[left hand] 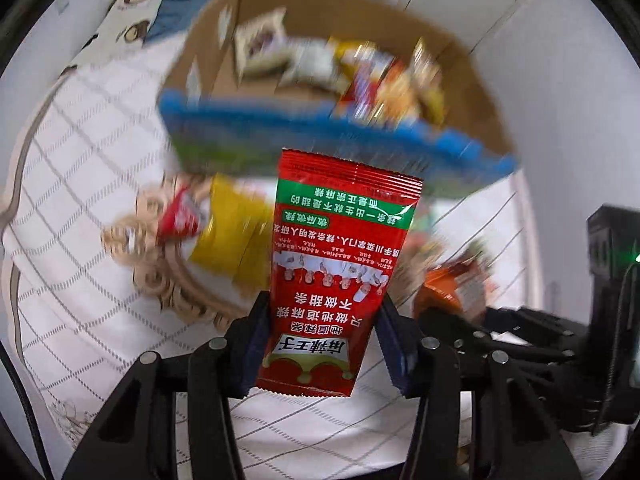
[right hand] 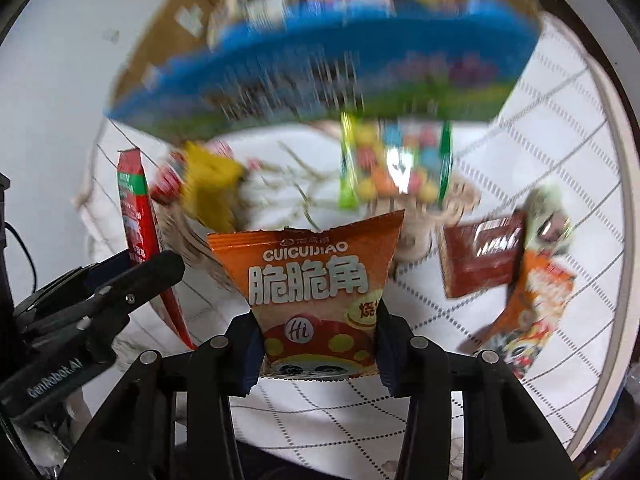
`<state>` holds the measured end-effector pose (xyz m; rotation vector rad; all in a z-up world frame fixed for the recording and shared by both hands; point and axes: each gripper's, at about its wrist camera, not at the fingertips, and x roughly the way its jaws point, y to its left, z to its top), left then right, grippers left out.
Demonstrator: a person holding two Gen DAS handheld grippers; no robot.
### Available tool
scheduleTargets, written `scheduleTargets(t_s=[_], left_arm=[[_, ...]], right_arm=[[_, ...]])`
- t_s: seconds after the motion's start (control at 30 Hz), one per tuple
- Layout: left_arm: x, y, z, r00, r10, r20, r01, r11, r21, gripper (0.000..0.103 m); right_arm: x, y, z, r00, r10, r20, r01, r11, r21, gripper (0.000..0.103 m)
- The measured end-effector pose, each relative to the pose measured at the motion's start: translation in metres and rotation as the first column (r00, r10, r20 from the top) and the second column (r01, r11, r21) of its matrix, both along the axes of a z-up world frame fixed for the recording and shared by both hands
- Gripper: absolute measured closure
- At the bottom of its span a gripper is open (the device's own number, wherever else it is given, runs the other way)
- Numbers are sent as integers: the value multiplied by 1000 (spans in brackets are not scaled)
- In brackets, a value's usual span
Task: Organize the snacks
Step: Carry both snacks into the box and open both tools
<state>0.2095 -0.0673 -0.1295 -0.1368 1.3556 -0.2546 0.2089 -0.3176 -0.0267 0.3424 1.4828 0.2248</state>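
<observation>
Left wrist view: left gripper (left hand: 320,344) stood at lower centre, jaws closed on a red sachet (left hand: 340,264) whose printed face ran upside down and whose upper end reached the middle of the frame. Behind it, across the upper centre, lay a cardboard box (left hand: 472,80) with a blue printed front wall; blurred snack packs (left hand: 360,72) lay inside it. A yellow packet (left hand: 232,232) rested at centre left on a white gridded cloth (left hand: 80,184). At lower right, the right gripper (left hand: 460,312) held an orange packet (left hand: 448,284).

Right wrist view: right gripper (right hand: 318,344) occupied lower centre, jaws clamped on the orange packet (right hand: 312,276) marked CUICUIJIAO. The left gripper (right hand: 132,276) entered from the left edge, the red sachet (right hand: 136,216) seen edge-on between its fingers. The cardboard box (right hand: 320,68) spanned the top. On the gridded cloth (right hand: 560,152) lay the yellow packet (right hand: 212,184), a green-edged candy bag (right hand: 396,164) at centre, a brown packet (right hand: 480,256) and an orange pouch (right hand: 532,304) at right.
</observation>
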Motion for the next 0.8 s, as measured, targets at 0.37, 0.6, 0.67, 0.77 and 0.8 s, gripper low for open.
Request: scheduleTargets(t_s=[0.37,0.6,0.67,0.77,0.8], left_arm=[[110,-5,79,992,40,121,-34,998,-53,55],[183,-8,33,999,47,25,-48,998,37,55],[197,-7,9,999,53,-14,-51,995,85,55],[208,-3,-27,992,73,-100,-63,993,101,55],[208,-3,-35,990,74,-124,-61,993,99,55]], right_arm=[[106,-35,107,964,-128,232,134,991,-8,55],[178,-57,57,974,-187,124,197,978,-75,55],[185,-56,36,979,-190,80,197,976,-89,55],[195,-51,3,984,-177,16,178,978,-107,55],[196,-49,-5,985,-172,2,171,978,-115,55]])
